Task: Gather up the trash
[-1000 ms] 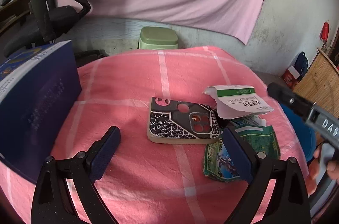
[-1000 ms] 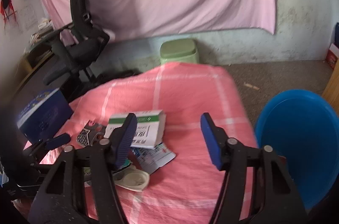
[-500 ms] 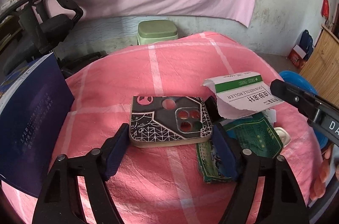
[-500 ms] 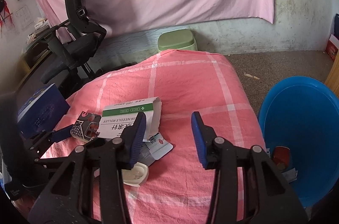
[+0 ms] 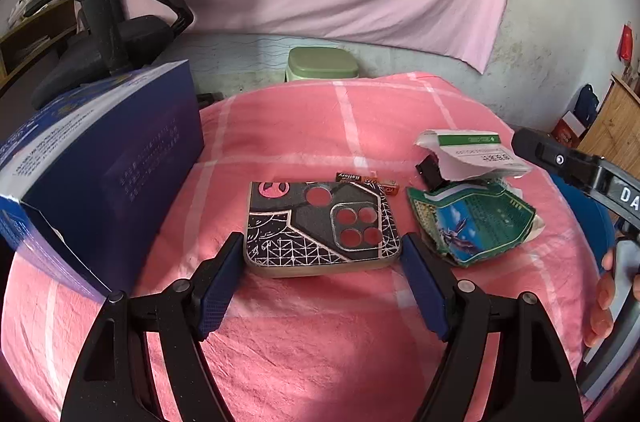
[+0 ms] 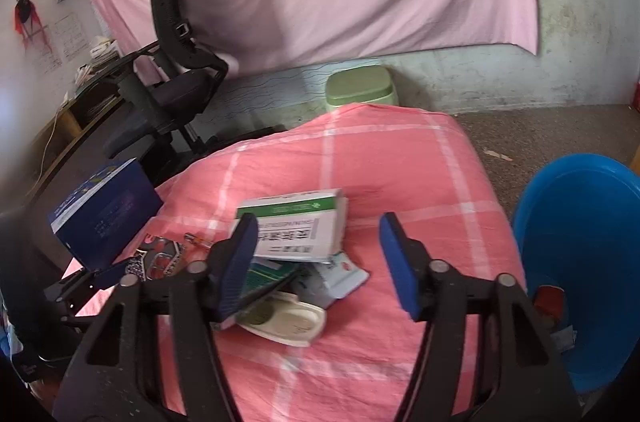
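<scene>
Two grippers work over the pink-clothed surface (image 5: 320, 342). Beyond the left one's left finger stands a dark blue box (image 5: 100, 158); a blue bin (image 6: 580, 262) waits right of the right gripper (image 6: 320, 254), whose fingers gape wide and empty beside the torn carton (image 6: 296, 226). Left gripper (image 5: 322, 262) fingers bracket the phone case (image 5: 320, 226), seemingly about to pinch; closing and lifting comes next, clear of the green wrapper (image 5: 472, 222) and small batteries (image 5: 368, 179).

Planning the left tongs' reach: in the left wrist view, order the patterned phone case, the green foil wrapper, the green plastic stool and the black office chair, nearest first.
1. Patterned phone case, between the left tongs.
2. Green foil wrapper, just right.
3. Green plastic stool, beyond the table.
4. Black office chair, far left; roughly level with the stool, hard to separate.
</scene>
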A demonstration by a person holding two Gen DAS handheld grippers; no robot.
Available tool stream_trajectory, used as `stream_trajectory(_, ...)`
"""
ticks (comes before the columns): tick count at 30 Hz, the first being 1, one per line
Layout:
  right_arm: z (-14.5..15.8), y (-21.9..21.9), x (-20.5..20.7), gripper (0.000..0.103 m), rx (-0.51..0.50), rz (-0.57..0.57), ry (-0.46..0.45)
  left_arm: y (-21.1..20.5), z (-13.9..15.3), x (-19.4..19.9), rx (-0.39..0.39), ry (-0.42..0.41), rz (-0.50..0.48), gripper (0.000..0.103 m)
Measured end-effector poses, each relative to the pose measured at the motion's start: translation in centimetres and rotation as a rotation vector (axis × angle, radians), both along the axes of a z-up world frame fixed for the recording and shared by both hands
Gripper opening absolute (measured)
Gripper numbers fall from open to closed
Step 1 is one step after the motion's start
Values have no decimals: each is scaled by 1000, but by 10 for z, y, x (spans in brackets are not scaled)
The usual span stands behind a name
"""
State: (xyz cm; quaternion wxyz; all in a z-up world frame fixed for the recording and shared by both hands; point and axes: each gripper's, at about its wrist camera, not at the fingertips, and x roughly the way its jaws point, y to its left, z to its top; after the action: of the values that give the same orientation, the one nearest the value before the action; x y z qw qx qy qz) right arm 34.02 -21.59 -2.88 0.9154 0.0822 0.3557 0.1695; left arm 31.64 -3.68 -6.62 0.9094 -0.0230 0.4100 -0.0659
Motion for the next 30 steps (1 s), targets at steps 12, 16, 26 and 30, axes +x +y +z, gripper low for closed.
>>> stream_trajectory(12,-12,29,9,95,-99,68,47,-1,-1,1,9,8,0,73)
stream_trajectory(16,-17,25,12,94,-86,52,77,-1,-1,2,15,10,0,73)
stream_trajectory(26,-23,19,14,53,-54,64,119,1,0,1,-11,-3,4,72)
stream_trajectory(30,-25,13,15,49,-23,51,131,1,1,0,-10,-6,4,72)
